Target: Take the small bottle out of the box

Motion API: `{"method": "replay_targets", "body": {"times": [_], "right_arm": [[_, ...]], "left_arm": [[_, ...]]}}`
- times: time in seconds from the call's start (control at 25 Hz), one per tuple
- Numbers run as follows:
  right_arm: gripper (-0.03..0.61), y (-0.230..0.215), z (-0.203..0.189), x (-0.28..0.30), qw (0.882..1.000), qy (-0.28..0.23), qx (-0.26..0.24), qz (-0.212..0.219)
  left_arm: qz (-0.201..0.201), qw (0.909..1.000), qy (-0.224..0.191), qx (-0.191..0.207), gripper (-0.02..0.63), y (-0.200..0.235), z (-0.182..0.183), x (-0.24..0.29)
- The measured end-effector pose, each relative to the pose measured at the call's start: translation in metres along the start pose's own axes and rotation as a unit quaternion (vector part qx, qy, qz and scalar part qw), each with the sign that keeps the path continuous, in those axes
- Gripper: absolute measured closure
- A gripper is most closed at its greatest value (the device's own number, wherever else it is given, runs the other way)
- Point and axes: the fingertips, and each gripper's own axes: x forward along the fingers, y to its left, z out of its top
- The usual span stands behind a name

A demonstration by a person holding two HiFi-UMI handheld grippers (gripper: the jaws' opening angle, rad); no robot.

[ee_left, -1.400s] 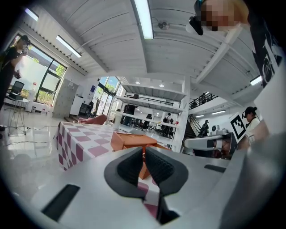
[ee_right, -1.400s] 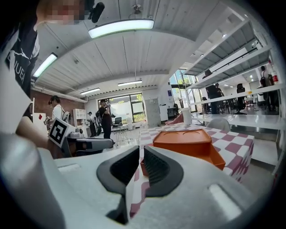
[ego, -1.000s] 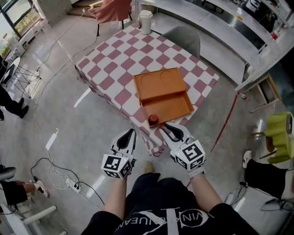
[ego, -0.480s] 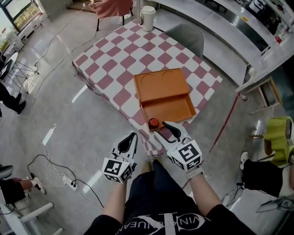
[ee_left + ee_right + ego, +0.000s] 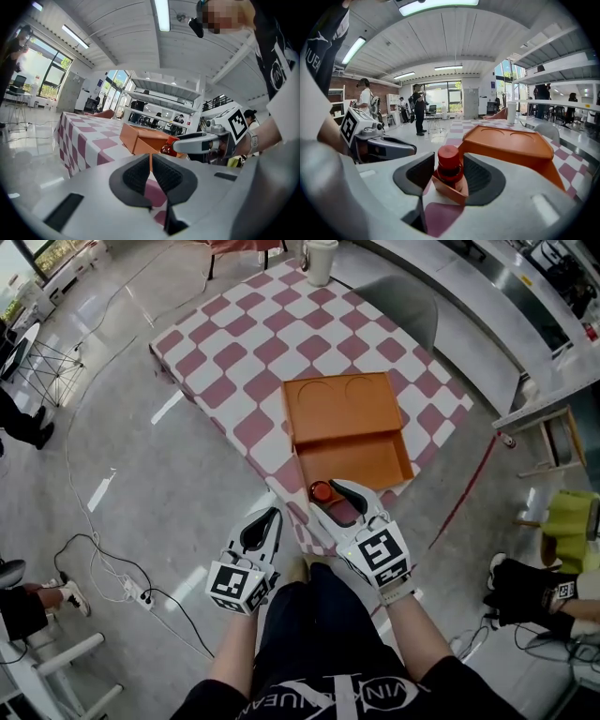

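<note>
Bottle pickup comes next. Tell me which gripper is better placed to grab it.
Right. The right gripper, whose jaws have just been opening, straddles the small bottle in the box corner; the left gripper is shut, off to one side.

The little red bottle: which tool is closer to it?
Right. The right tool, its jaws just opened wide, has the bottle between them, not pinched. The left tool, shut, hangs farther off, to the bottle's left.
</note>
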Motion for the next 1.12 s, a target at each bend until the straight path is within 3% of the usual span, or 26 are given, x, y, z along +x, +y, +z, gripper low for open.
{"method": "replay_targets", "body": {"times": [0.84,1.12], "right_arm": [[0.423,0.001,0.005,0.008,0.998,-0.057,-0.012,-0.008],[0.433,0.000,0.005,0.008,0.998,-0.053,-0.026,-0.003]], "left_arm": [[0.022,0.9993,0.014,-0.027,0.594,0.004,-0.029,-0.005],[0.029,0.9990,0.015,-0.030,0.592,0.005,-0.032,-0.010]]}}
